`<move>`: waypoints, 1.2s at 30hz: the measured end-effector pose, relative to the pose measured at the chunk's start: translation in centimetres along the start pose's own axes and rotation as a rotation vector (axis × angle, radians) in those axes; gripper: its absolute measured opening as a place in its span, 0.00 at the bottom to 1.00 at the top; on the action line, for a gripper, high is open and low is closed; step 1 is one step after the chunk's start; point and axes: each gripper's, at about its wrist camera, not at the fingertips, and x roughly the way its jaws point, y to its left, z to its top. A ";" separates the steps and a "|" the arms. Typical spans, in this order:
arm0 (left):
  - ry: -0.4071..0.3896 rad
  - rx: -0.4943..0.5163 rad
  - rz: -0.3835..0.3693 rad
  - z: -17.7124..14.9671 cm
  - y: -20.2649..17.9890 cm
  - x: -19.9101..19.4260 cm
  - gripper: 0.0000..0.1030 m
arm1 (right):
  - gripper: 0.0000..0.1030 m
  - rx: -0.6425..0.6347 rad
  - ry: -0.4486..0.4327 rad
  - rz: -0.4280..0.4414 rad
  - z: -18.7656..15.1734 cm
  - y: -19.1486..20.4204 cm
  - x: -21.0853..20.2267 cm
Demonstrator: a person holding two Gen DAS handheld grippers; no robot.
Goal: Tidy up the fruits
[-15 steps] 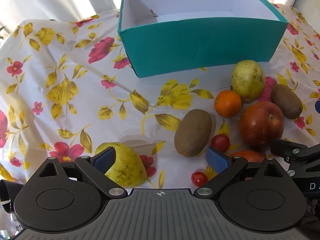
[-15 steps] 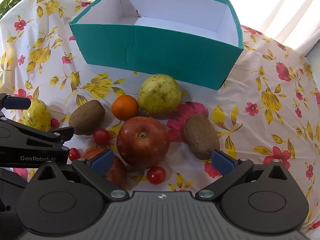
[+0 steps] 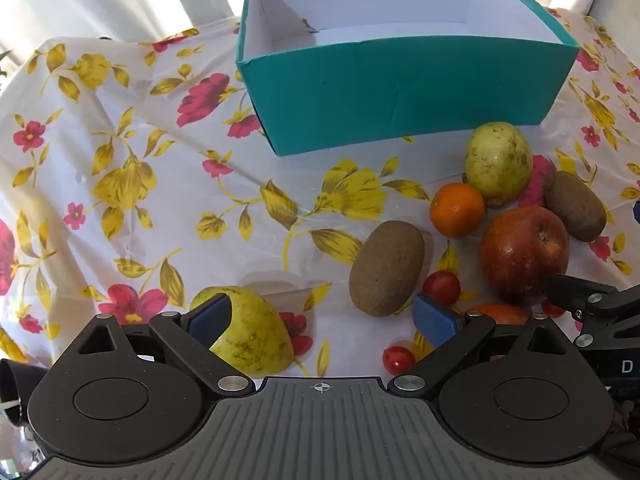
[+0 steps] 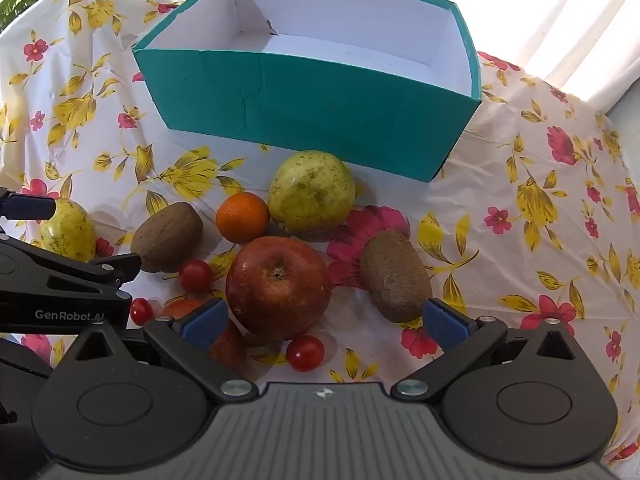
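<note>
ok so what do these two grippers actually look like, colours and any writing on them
Both look alike: a black ribbed body, two round black discs, and angled black linkage arms with silver pivot screws. The left gripper and right gripper each have fingers tipped with blue pads. From the right wrist view, the left one's side reads "GenRobot.AI" in white. No cables or sleeves show.

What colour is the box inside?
White inside, teal outside. The box shows its inside best in the right wrist view.
</note>
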 end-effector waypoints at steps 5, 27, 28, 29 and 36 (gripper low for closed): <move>0.001 -0.002 0.007 0.1 -0.2 -0.1 0.97 | 1.00 0.004 0.006 -0.004 0.2 -0.1 0.2; 0.011 0.009 0.001 0.3 -0.4 0.3 0.97 | 1.00 -0.009 0.009 -0.010 0.5 -0.1 0.4; 0.012 0.009 0.001 0.3 -0.4 0.3 0.97 | 1.00 -0.010 0.009 -0.010 0.5 -0.1 0.4; 0.013 0.009 0.002 0.3 -0.4 0.3 0.97 | 1.00 -0.009 0.009 -0.010 0.5 -0.1 0.4; 0.025 0.008 -0.005 0.3 -0.4 0.5 0.97 | 1.00 -0.010 0.010 -0.011 0.6 -0.2 0.5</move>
